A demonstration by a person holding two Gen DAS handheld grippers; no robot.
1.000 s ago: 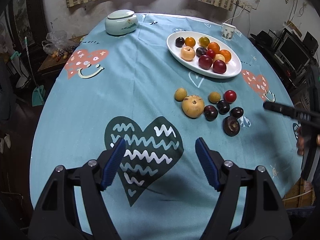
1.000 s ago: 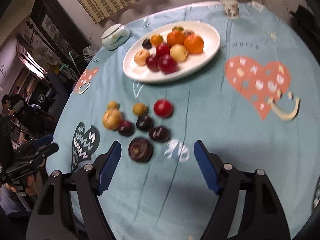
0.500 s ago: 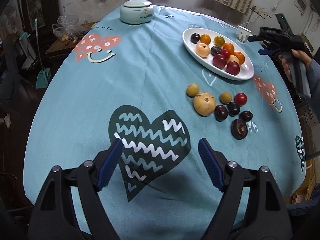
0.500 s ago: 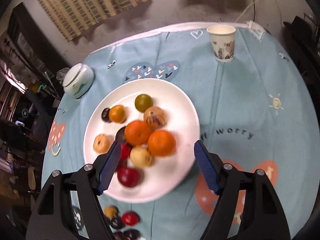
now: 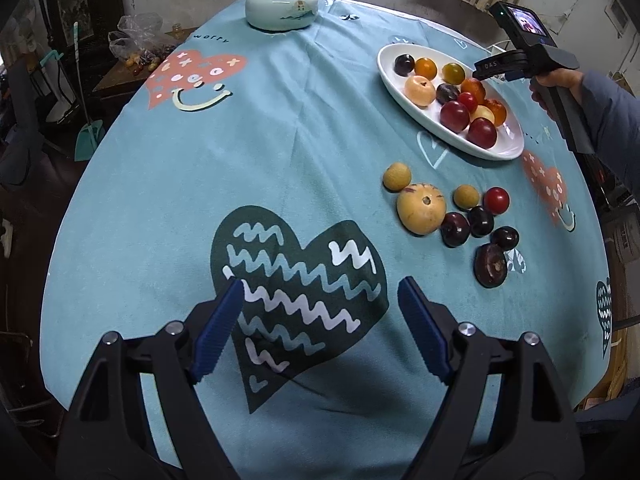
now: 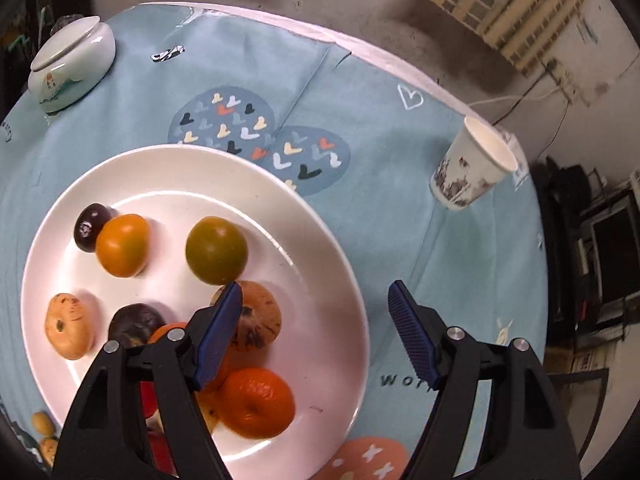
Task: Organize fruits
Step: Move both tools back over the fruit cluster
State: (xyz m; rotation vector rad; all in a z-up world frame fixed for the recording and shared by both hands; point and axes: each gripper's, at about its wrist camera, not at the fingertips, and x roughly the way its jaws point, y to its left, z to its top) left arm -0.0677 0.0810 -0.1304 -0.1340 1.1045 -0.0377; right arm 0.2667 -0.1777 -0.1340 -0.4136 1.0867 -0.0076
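The right claw (image 6: 314,328) hung empty and spread over the plate (image 5: 404,84) by the table's far right edge, while the loose fruit (image 5: 420,208) lay nearer the equally spread, empty left claw (image 5: 320,324).

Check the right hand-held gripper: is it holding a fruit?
No, the right hand-held gripper is open and empty above the white plate.
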